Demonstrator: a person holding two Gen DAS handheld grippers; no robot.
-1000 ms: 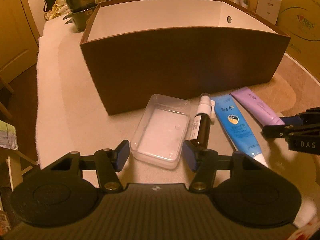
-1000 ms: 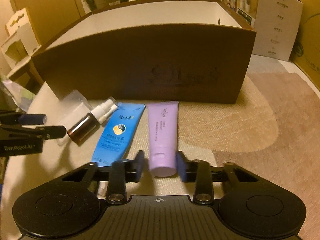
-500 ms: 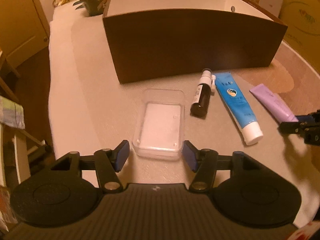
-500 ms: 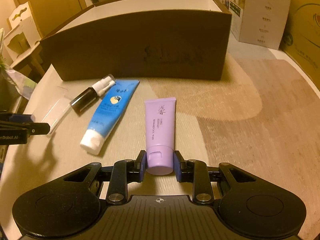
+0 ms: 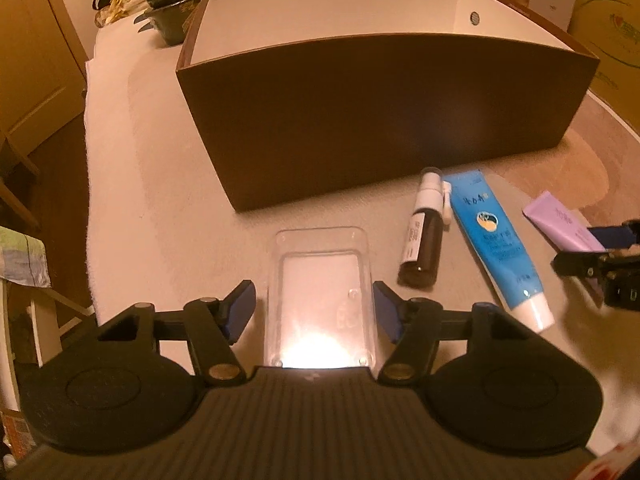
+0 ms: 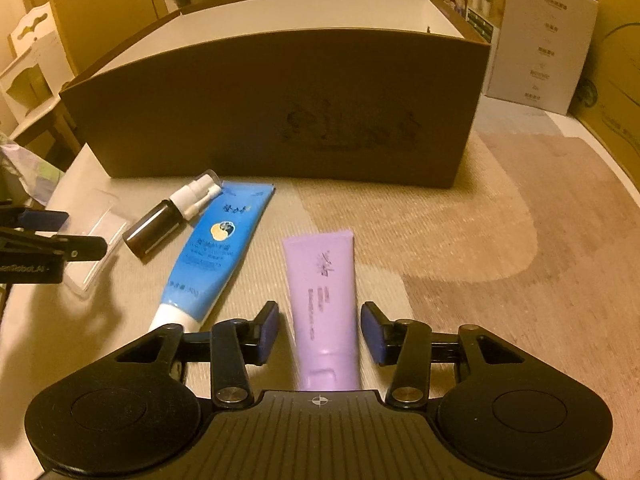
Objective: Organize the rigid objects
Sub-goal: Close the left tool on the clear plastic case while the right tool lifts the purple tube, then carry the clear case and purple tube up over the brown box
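A clear plastic case lies flat on the table between the fingers of my left gripper. That gripper is open, with a thin gap showing at its left pad. Right of the case lie a dark spray bottle, a blue tube and a purple tube. In the right wrist view the purple tube lies cap-first between the jaws of my right gripper. Those jaws are opening and the pads stand clear of the tube. The blue tube and spray bottle lie to its left.
A large brown box with a white inside stands open-topped just behind the row of objects. Cardboard cartons stand at the back right. The table's left edge drops to the floor. Each gripper shows at the side of the other's view.
My right gripper pulled the purple tube back from the brown box, then its jaws opened off the cap. The clear case now sits deeper between my left fingers.
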